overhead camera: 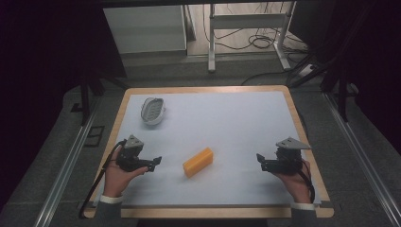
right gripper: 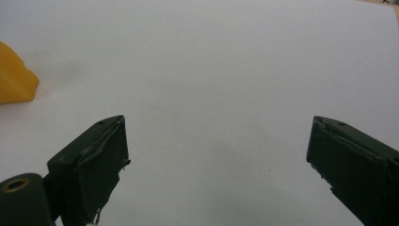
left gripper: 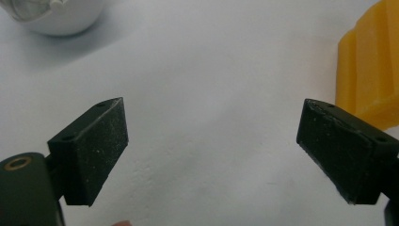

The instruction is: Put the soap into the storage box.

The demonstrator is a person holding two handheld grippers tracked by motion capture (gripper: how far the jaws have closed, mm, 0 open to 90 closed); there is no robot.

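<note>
A yellow soap-like bar (overhead camera: 198, 161) lies near the middle front of the white table mat (overhead camera: 227, 123). A white oval soap dish (overhead camera: 152, 110) rests at the back left. My left gripper (overhead camera: 153, 163) sits low at the front left, open, its jaws wide apart with bare mat between them; the yellow bar (left gripper: 371, 70) lies just beyond its right-hand jaw and the soap dish (left gripper: 56, 16) farther off. My right gripper (overhead camera: 261, 161) rests at the front right, open and holding nothing, with the bar's end (right gripper: 14, 75) off to its left.
The mat covers a wooden tabletop (overhead camera: 203, 213) with a light rim. Beyond the table's far edge stand a metal desk frame (overhead camera: 246, 28) and loose cables (overhead camera: 257, 42) on the floor. Rails run along both sides.
</note>
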